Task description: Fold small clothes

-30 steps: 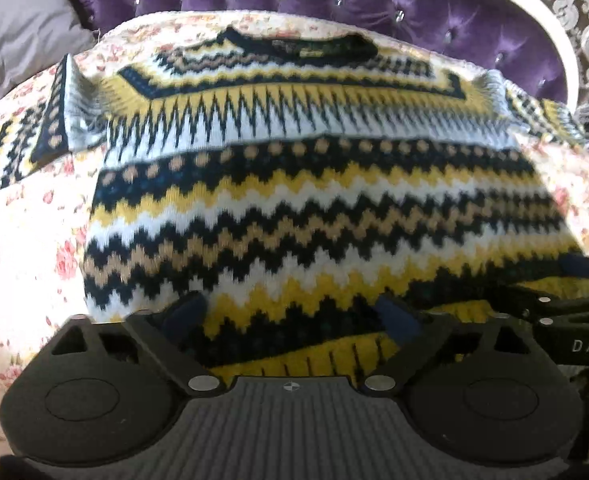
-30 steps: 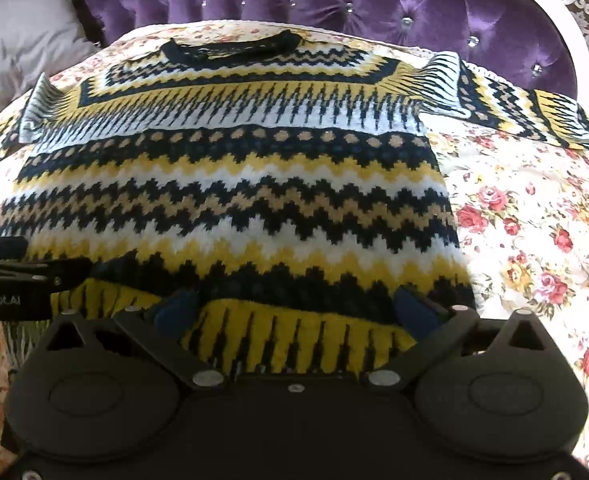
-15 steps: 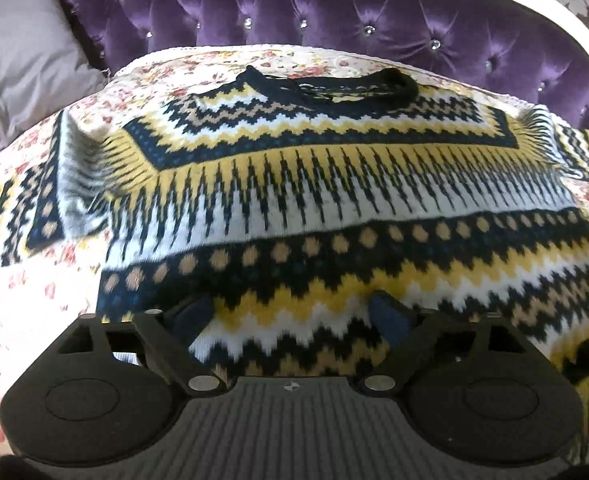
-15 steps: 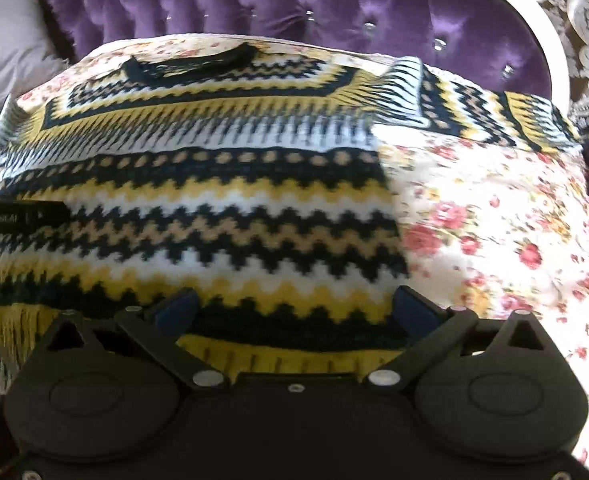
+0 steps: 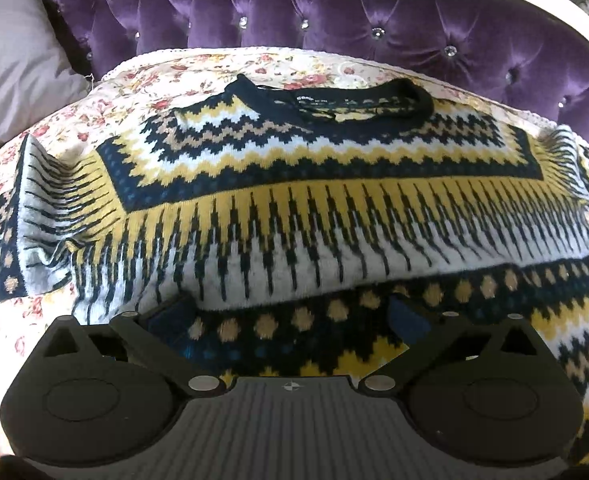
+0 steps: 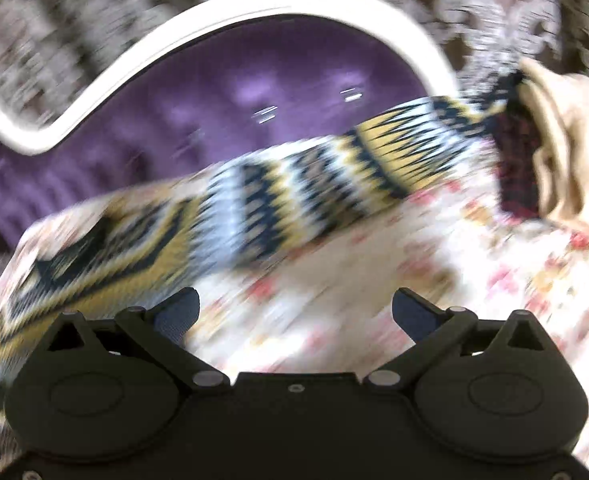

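Note:
A knitted sweater point(image 5: 334, 216) in yellow, navy and white zigzags lies flat on the floral bedspread point(image 5: 254, 64), neck towards the headboard. My left gripper point(image 5: 290, 316) hovers over its chest. The jaws stand wide and are still opening, with the dotted band under them and no fabric pinched. The right wrist view is blurred by motion. There my right gripper point(image 6: 294, 312) stands open over bare bedspread point(image 6: 414, 272), with nothing between its blue pads point(image 6: 178, 314). The sweater's right sleeve point(image 6: 294, 196) stretches across just beyond it.
A purple tufted headboard point(image 5: 374, 12) with a white frame point(image 6: 254, 0) rises behind the bed. A grey pillow point(image 5: 10, 52) lies at the far left. A beige cloth point(image 6: 562, 140) over something dark red point(image 6: 518, 168) sits by the sleeve's cuff.
My left gripper moved up the sweater from the hem to the chest and its jaws widened. My right gripper swung right and rolled, leaving the sweater's body for the bedspread below the right sleeve.

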Available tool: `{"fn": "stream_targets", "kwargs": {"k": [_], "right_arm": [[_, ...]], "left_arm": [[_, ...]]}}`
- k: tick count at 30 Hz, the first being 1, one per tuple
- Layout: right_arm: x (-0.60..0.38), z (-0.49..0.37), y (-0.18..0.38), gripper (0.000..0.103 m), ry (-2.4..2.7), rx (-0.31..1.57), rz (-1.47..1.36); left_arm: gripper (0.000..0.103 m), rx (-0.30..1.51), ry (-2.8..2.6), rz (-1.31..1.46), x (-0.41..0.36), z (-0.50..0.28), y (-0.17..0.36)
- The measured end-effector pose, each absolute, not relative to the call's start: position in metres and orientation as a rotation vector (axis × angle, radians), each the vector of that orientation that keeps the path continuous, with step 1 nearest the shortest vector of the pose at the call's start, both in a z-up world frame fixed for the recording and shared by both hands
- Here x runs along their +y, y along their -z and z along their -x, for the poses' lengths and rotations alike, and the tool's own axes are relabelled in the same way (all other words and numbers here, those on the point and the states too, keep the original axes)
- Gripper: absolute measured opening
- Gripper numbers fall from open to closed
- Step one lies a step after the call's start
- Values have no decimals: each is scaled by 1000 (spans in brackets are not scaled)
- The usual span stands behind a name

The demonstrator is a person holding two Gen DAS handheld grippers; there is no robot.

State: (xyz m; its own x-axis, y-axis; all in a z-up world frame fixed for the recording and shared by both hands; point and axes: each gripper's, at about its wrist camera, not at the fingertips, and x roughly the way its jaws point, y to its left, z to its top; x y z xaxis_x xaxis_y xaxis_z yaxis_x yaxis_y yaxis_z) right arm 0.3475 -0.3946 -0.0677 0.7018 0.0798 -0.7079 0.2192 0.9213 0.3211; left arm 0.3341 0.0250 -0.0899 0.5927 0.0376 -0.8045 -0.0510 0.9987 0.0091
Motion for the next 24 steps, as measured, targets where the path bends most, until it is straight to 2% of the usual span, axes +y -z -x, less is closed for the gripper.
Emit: {"fn": "stream_targets", "kwargs": {"k": [14, 16, 17, 18, 19, 24], "right_arm": [[-484, -430, 100, 102, 342, 723, -569], [-487, -437, 100, 88, 363, 720, -553], [-488, -440, 99, 59, 363, 727, -540], [-489, -445, 98, 20, 349, 747, -535], [-490, -449, 97, 14, 333, 766, -544], [-453, -443, 39, 15, 226, 657, -436]], "left_arm": [[103, 897, -33, -13, 22, -329, 94], [103, 899, -28, -13, 23, -330, 93], [103, 900, -25, -13, 23, -331, 93], [103, 901, -22, -12, 23, -331, 93], [103, 902, -20, -11, 24, -331, 93], [103, 896, -22, -10, 24, -331, 92]]}}
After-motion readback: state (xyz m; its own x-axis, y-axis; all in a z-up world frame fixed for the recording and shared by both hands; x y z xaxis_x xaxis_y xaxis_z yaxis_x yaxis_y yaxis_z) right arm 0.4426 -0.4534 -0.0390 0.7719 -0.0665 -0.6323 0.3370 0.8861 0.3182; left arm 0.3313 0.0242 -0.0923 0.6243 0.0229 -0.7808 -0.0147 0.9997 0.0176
